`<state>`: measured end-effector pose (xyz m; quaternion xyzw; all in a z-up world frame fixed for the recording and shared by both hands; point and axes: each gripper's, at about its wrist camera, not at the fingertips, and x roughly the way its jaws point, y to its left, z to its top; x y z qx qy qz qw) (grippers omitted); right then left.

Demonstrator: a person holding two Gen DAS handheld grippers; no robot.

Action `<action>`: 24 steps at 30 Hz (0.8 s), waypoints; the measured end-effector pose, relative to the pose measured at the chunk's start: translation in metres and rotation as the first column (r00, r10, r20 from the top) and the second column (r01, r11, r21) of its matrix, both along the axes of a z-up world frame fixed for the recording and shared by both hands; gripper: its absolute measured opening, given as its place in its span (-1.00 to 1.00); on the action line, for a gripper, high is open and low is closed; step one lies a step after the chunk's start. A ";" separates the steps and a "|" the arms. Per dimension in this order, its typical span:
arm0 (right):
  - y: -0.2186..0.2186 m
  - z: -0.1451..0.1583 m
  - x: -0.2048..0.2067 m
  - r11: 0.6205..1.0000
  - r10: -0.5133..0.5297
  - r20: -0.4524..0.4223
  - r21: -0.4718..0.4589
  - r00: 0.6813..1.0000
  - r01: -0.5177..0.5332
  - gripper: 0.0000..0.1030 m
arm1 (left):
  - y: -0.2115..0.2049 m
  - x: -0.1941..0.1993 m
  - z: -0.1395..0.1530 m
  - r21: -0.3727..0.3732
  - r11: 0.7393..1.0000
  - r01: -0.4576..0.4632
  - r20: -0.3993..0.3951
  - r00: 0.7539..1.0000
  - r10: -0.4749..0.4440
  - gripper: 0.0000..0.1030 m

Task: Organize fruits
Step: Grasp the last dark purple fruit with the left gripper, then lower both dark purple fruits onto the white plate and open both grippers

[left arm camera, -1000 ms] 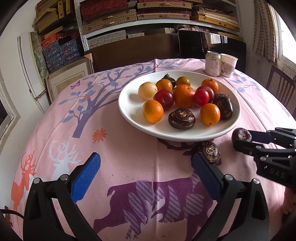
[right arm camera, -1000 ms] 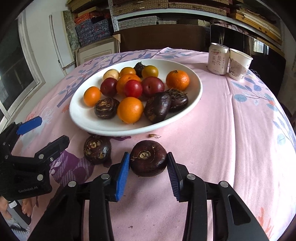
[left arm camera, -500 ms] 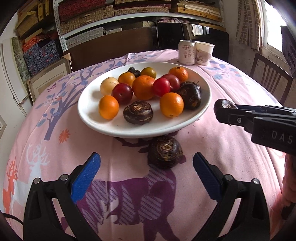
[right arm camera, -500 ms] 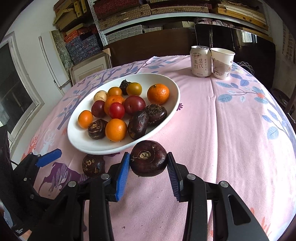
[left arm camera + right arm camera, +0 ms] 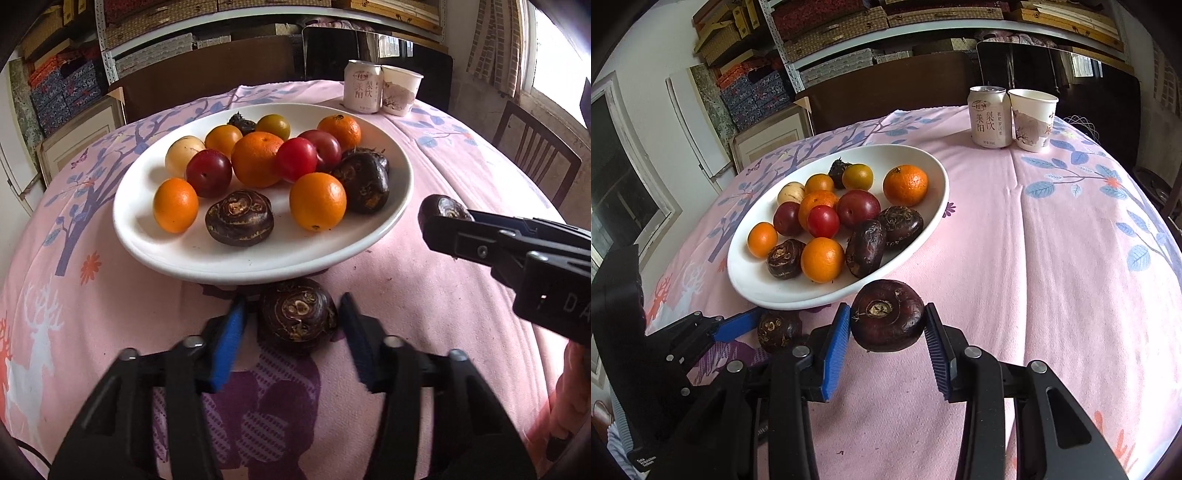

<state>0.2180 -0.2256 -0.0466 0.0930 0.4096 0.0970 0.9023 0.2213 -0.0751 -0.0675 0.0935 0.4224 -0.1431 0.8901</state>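
1. the left gripper (image 5: 291, 325) has its blue-padded jaws closing in on a dark brown round water chestnut (image 5: 297, 315) that sits on the cloth right at the near rim of the plate. the right pad looks to be touching it, while a sliver of gap still shows at the left pad, so it's not clamped yet.
2. the right gripper (image 5: 886, 328) is clamped on a second dark glossy water chestnut (image 5: 888, 314), held up clear of the cloth just beside the plate's near edge.
3. from the right wrist view, the left one's chestnut shows as a small dark lump (image 5: 779, 330) low on the cloth, next to the held one.
4. the wide white ceramic plate (image 5: 177, 254) holds the rest: several oranges, red plums, a pale yellow fruit, a greenish-yellow one, and more dark chestnuts, all bunched together.
5. it all sits on a pink tablecloth with tree and deer prints (image 5: 436, 291).
6. at the far edge, a white drink can (image 5: 990, 116) stands touching a white paper cup (image 5: 1032, 120).
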 end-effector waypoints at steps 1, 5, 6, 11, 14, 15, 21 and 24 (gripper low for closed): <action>0.000 -0.001 0.000 1.000 -0.001 -0.002 -0.001 1.000 0.001 -0.20 | 0.000 -0.001 0.000 0.005 1.000 -0.001 0.005 1.000 0.001 -0.21; 0.000 -0.002 0.000 1.000 -0.002 -0.003 0.001 1.000 0.002 -0.20 | 0.006 -0.008 0.005 0.008 1.000 -0.017 0.037 0.999 0.017 -0.21; 0.000 -0.002 0.000 1.000 -0.002 -0.004 0.001 1.000 0.002 -0.20 | 0.007 -0.010 0.007 0.018 1.000 -0.023 0.051 0.998 0.022 -0.21; -0.001 -0.004 0.000 1.000 -0.001 -0.009 0.003 1.000 0.001 -0.20 | 0.011 -0.022 0.015 0.043 0.998 -0.040 0.102 0.994 0.035 -0.21; -0.001 -0.003 -0.002 1.000 0.003 -0.003 0.015 1.000 -0.003 -0.20 | 0.013 -0.035 0.026 0.048 0.998 -0.050 0.160 0.986 0.042 -0.21; -0.001 -0.003 -0.004 1.000 0.003 -0.001 0.019 1.000 -0.003 -0.20 | 0.014 -0.039 0.030 0.044 0.998 -0.054 0.179 0.983 0.046 -0.21; -0.007 0.001 -0.016 0.999 -0.006 0.020 0.044 1.000 0.005 -0.20 | 0.029 -0.054 0.049 0.012 0.995 -0.102 0.254 0.963 0.096 -0.21; -0.011 0.008 -0.029 0.998 -0.015 0.054 0.064 0.998 0.011 -0.20 | 0.034 -0.055 0.055 0.006 0.993 -0.118 0.276 0.955 0.112 -0.21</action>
